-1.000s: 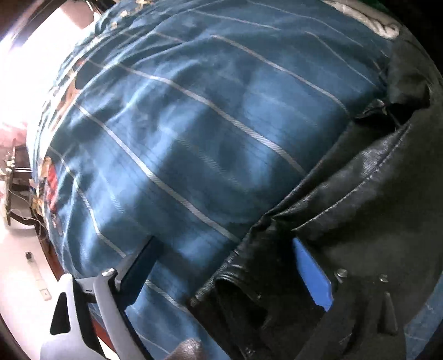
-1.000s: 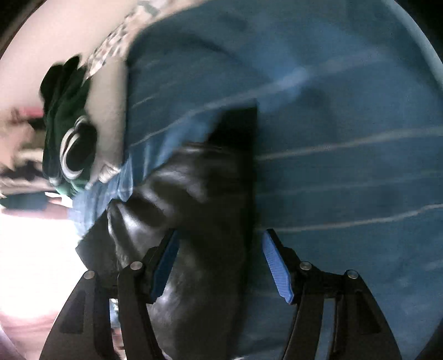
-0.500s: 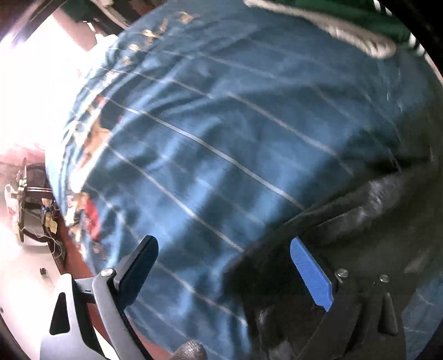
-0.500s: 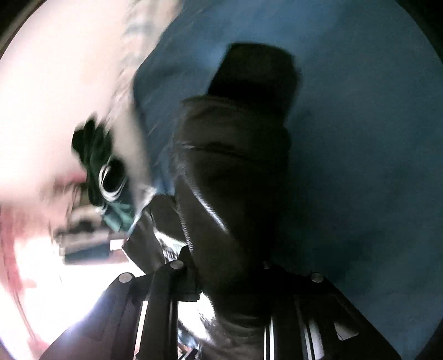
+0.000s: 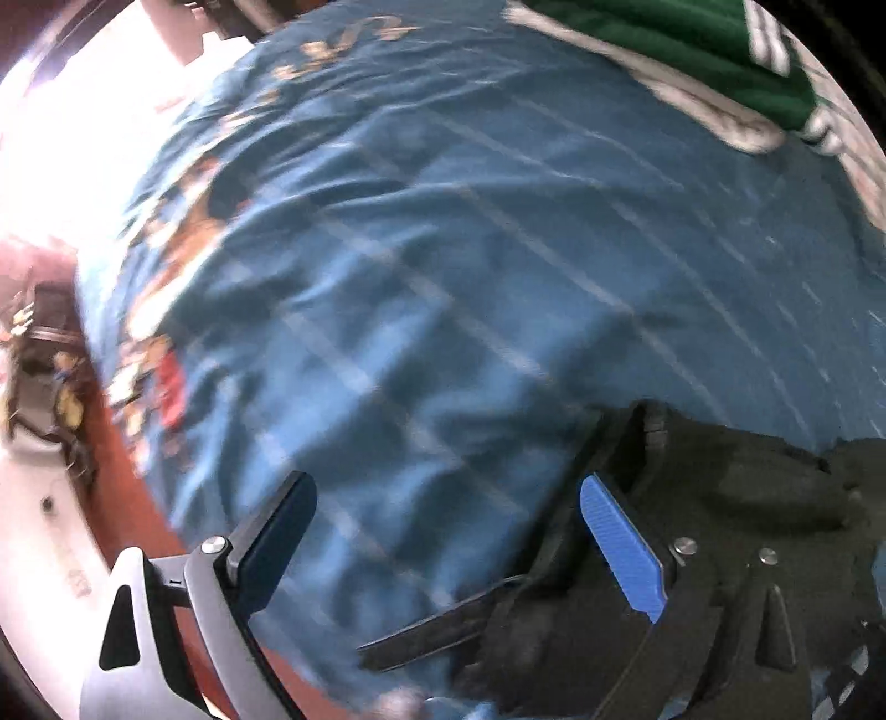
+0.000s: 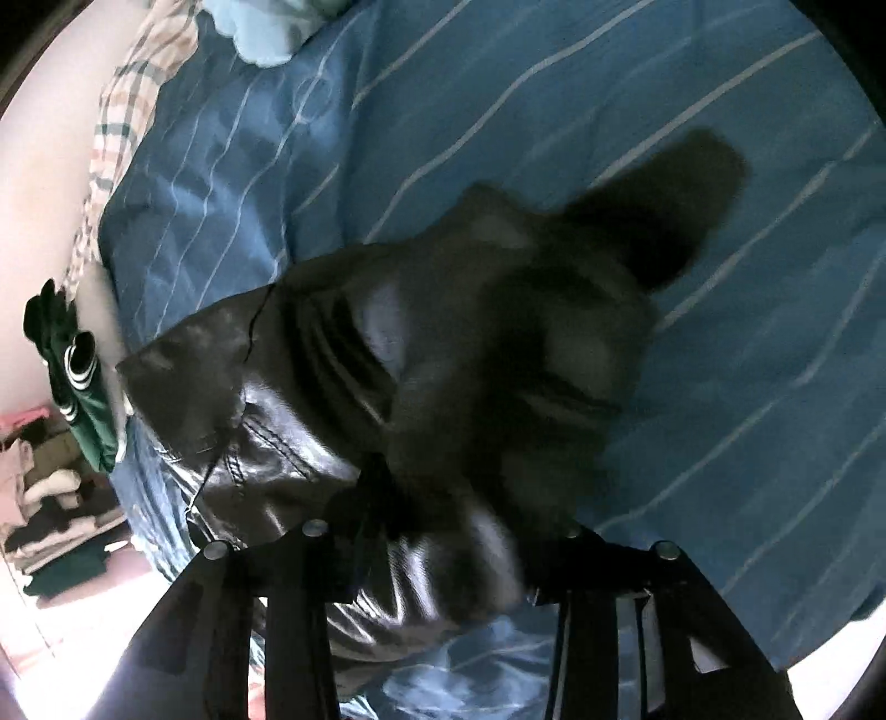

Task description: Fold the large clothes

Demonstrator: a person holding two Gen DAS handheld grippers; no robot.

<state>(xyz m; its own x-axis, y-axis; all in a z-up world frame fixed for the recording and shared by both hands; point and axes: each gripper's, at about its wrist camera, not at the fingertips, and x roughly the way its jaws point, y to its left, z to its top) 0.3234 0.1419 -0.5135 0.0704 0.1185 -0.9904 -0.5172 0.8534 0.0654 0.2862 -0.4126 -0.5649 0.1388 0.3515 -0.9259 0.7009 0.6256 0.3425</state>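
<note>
**Gripping the jacket over the blue bed**

Pinching black leather, the right gripper (image 6: 443, 531) has its jaws pressed onto the jacket (image 6: 343, 387), which bunches up and hangs just in front of the lens, blurred at its far end. The left gripper (image 5: 448, 531) is spread wide, blue pads (image 5: 620, 548) bare, nothing between them; a dark part of the jacket lies just beside its right finger. Underneath, the blue quilt (image 6: 692, 138) with pale stripes covers the bed. A green garment (image 5: 692, 39) sits at the quilt's far edge. Off the bed: a stack of folded clothes (image 6: 50, 498), a checked cloth (image 6: 133, 83), reddish floor (image 5: 133, 498) and bright glare.
</note>
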